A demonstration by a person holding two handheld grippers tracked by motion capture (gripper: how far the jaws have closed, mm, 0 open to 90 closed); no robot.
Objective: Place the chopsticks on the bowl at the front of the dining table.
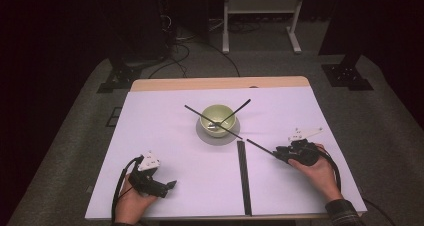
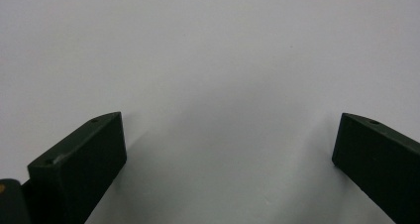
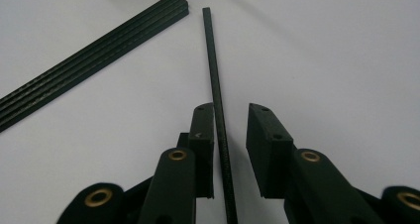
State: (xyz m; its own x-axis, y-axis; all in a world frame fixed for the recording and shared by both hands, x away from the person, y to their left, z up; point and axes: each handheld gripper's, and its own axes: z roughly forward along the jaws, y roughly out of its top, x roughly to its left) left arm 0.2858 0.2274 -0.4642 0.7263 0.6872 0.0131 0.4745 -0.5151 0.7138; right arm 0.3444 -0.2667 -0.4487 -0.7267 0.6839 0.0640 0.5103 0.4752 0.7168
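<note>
A thin black rod (image 3: 213,70) lies on the white table, running from between my right gripper's jaws toward the grey plate (image 1: 202,135). My right gripper (image 3: 230,107) is open around its near end: the rod rests against one pad, with a gap to the other. In the high view that gripper (image 1: 276,152) sits right of centre with the rod (image 1: 260,147) pointing up-left. A pale green bowl (image 1: 218,117) stands on the plate with two black rods leaning crosswise in it. My left gripper (image 2: 230,120) stands wide open over bare table, at the near left (image 1: 170,185).
A flat bundle of black rods (image 1: 243,176) lies lengthwise from below the plate to the table's front edge, just left of my right gripper; its end (image 3: 99,50) is close to the single rod. Dark floor, cables and stands surround the table.
</note>
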